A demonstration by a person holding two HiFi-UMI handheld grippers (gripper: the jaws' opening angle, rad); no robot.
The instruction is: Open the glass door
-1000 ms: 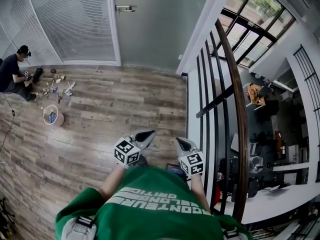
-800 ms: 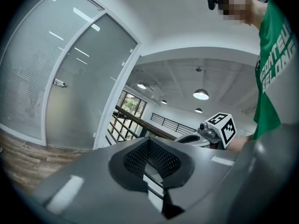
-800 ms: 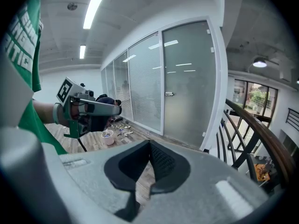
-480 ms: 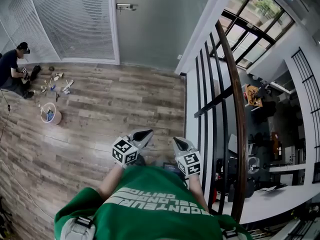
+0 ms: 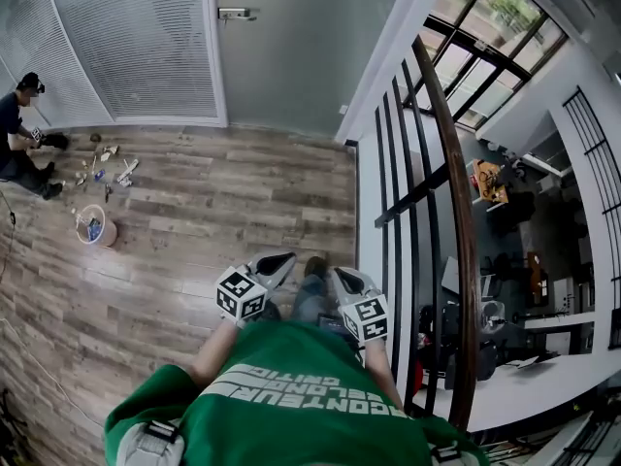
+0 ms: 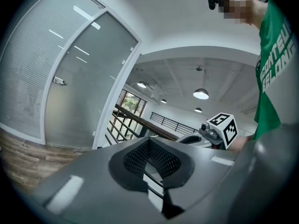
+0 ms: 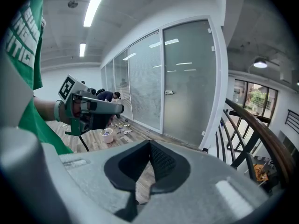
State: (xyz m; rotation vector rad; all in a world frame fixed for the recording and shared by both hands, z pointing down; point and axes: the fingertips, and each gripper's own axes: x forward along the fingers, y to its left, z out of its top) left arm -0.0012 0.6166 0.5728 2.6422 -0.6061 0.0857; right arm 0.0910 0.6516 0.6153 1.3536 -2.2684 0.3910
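Head view: green shirt point(image 5: 291, 430) carries upside-down white lettering.

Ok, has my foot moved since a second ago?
Yes. The shoe now shows between the left gripper and right gripper, stepped forward over the wooden floor toward the glass door.

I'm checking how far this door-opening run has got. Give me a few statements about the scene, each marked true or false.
1. The glass door is shut. True.
2. The right gripper is clamped on the door handle. False: its jaws are together on nothing, far from the handle.
3. A person is down on the floor at the left. True.
4. The small bucket stands against the railing. False: it stands on the floor near that person, well away from the railing.
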